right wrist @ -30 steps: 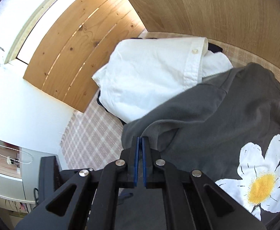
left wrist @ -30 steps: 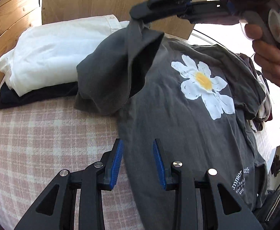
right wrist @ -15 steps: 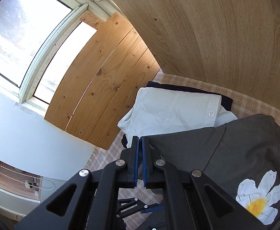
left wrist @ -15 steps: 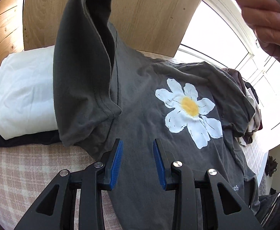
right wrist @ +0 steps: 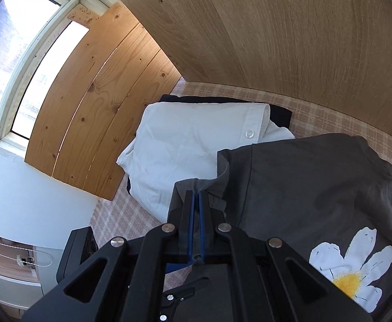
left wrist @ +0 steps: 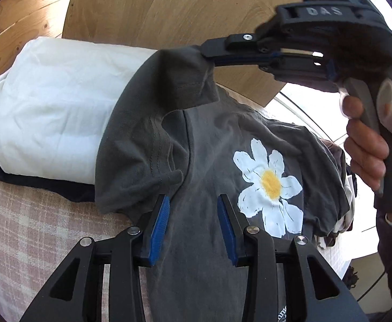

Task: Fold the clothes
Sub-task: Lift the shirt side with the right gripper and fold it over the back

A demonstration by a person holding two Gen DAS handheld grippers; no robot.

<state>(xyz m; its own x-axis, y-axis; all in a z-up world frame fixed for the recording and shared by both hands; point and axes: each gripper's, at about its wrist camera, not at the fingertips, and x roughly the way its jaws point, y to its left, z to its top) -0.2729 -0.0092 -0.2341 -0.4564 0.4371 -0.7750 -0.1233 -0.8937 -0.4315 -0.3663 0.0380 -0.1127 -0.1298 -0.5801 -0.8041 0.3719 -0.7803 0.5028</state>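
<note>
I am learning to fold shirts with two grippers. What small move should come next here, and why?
Probably the right gripper, shut on the sleeve of the grey T-shirt, should carry it across toward the daisy print. The left gripper, whose jaws have just been opening, hovers open over the shirt's body.

Matt grey cotton tee (left wrist: 209,145) with a flat printed daisy (left wrist: 269,185), crumpled white woven shirt (left wrist: 53,107), soft checked cover (left wrist: 21,230), smooth grained wood panel (right wrist: 289,32), matt black plastic gripper (left wrist: 193,230), blue ribbed pads (left wrist: 159,225)
</note>
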